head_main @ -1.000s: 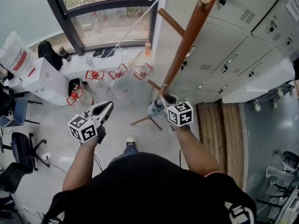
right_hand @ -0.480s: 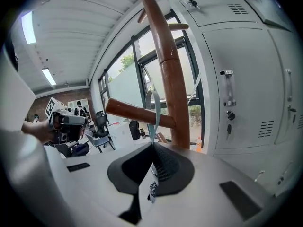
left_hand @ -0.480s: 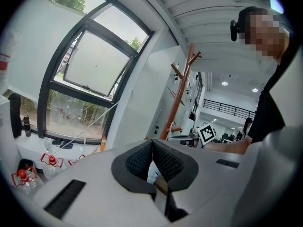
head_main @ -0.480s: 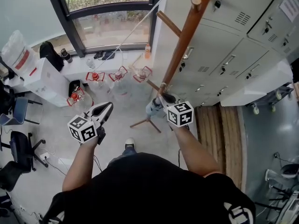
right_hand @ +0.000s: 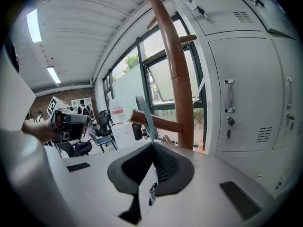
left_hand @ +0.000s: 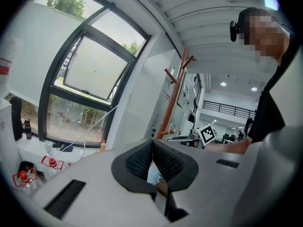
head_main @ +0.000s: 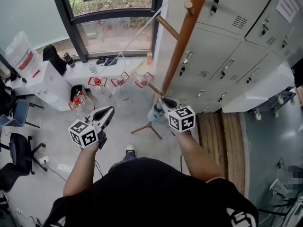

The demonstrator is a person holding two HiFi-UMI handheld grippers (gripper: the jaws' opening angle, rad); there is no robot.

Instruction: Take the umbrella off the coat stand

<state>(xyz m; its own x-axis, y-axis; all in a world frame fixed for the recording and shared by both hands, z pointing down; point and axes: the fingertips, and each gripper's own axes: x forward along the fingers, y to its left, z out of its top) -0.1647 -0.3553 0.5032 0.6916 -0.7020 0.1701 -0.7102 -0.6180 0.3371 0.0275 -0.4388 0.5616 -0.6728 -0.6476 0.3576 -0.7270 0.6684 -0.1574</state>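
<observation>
The wooden coat stand (head_main: pixel 182 37) rises in front of me, leaning across the head view. A light blue folded umbrella (head_main: pixel 155 112) hangs low beside its pole. My right gripper (head_main: pixel 163 102) is at the pole, just above the umbrella. In the right gripper view its jaws (right_hand: pixel 152 145) are shut on the umbrella's grey-blue strap (right_hand: pixel 143 110), which loops over a wooden peg (right_hand: pixel 158 122). My left gripper (head_main: pixel 110 110) hovers apart to the left, shut with nothing in it. From the left gripper view the stand (left_hand: pixel 171 103) is ahead, beyond my left gripper (left_hand: pixel 152 143).
Grey lockers (head_main: pixel 236 46) stand right behind the coat stand. A tall window (head_main: pixel 113 27) is ahead, with several red-handled water bottles (head_main: pixel 97 82) on the floor under it. A white box (head_main: pixel 45 82) and office chairs (head_main: pixel 19 155) are at the left. The stand's legs (head_main: pixel 142 125) spread near my feet.
The head view has tilted a little, so the stand sits higher in the picture. Both grippers hold nearly the same places, the right one still on the strap.
</observation>
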